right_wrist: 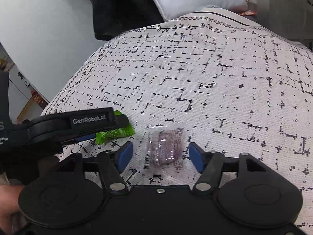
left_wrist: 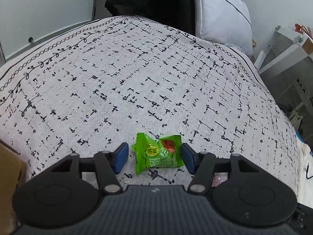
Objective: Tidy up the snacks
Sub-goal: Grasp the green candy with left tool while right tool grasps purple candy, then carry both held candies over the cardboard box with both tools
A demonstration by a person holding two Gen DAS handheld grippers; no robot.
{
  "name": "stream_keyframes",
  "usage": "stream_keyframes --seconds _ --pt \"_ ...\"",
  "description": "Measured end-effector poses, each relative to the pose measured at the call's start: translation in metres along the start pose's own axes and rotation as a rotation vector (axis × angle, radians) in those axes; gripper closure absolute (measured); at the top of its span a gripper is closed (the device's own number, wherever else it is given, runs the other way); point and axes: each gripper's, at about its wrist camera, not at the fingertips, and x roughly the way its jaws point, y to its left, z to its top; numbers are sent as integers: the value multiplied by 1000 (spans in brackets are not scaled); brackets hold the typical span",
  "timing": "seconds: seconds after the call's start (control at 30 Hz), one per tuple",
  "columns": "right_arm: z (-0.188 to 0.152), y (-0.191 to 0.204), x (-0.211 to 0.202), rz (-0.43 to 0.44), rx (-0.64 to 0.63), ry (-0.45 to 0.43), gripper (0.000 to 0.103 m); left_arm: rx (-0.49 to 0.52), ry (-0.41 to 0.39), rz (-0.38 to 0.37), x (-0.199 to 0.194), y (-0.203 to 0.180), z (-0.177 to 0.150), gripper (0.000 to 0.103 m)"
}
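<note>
Between your left tool's (left_wrist: pixel 154 157) blue pads (left_wrist: pixel 120 157) the green snack packet (left_wrist: pixel 158 153) lies on the patterned worktop (left_wrist: pixel 137 78); jaws released, one pad at its edge. Just beside that packet, the clear purple-sweet wrapper (right_wrist: pixel 165 146) lies between your right tool's (right_wrist: pixel 160 156) released pads. Close off-centre and the slick green film may squirt sideways; the two tools could also collide.

Two snacks can be counted on the patterned cloth: one green packet (left_wrist: pixel 159 152), crumpled and printed, and one clear packet (right_wrist: pixel 166 146) with something purplish inside. Two sets of tongs are seen, each fitted with two blue pads. One white cushion (left_wrist: pixel 223 11) is spotted at the back.
</note>
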Motion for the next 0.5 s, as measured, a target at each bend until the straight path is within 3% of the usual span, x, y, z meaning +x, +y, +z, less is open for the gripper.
stream_keyframes --seconds 0.1,0.23,0.3,0.37,0.5 --pt "-2 6 3 -24 -40 -2 37 4 10 3 2 -2 -2 65" --pt "-5 13 6 -56 -76 -9 37 18 13 19 -4 -5 -5 69" --pt "-8 18 7 -77 -108 -18 43 31 7 38 -13 -5 -10 70" --pt "-11 24 9 -92 -148 -21 62 37 -4 31 -26 0 -14 70" --pt "-15 34 6 -92 -202 -14 67 5 -8 39 -53 15 -15 70"
